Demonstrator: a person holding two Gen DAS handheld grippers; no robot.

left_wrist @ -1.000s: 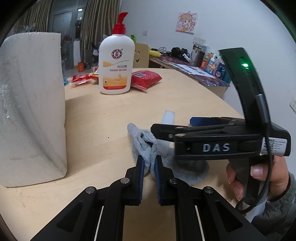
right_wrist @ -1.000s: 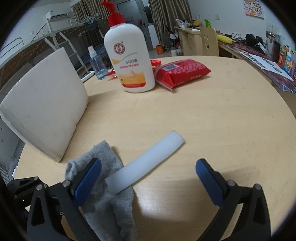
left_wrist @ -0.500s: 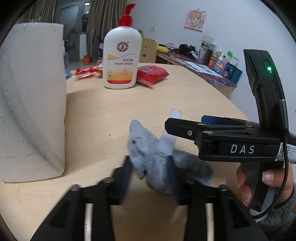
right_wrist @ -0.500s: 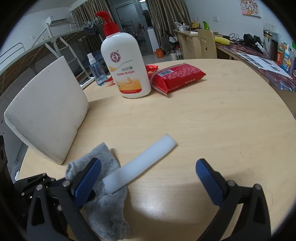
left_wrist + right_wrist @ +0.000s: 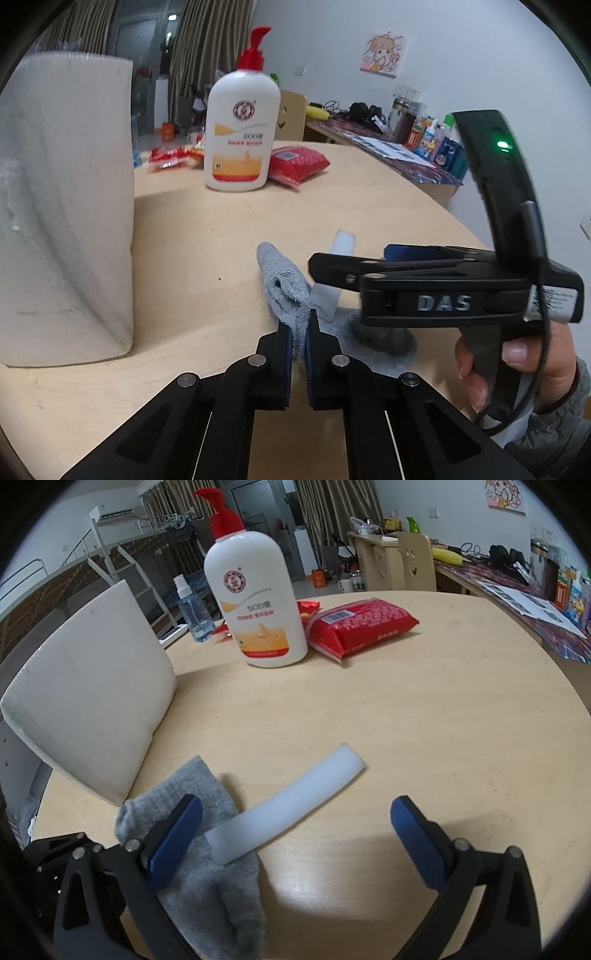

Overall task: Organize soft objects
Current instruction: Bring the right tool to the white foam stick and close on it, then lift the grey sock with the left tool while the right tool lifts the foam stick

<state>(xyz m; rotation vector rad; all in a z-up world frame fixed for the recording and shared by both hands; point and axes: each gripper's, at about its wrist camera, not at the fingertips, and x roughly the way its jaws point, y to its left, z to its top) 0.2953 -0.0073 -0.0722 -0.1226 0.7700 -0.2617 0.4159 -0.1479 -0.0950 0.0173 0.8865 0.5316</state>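
Observation:
A grey sock [image 5: 286, 291] lies crumpled on the wooden table [image 5: 221, 236], with a white foam strip [image 5: 334, 273] resting across it. My left gripper [image 5: 299, 338] is shut on a fold of the grey sock. In the right wrist view the sock [image 5: 207, 864] lies at lower left and the foam strip [image 5: 288, 806] runs diagonally from it. My right gripper [image 5: 295, 843] is open and empty, its blue pads on either side of the strip's near end. It also shows in the left wrist view [image 5: 436, 291], held side-on just right of the sock.
A large paper towel roll [image 5: 62, 206] stands at the left, close to the sock. A white lotion pump bottle [image 5: 255, 598] and a red packet [image 5: 360, 626] stand at the table's far side. A small spray bottle [image 5: 194, 614] is behind.
My left gripper opened half a second ago and has shut again on the sock's fold. The right gripper stayed open and shifted slightly nearer the strip.

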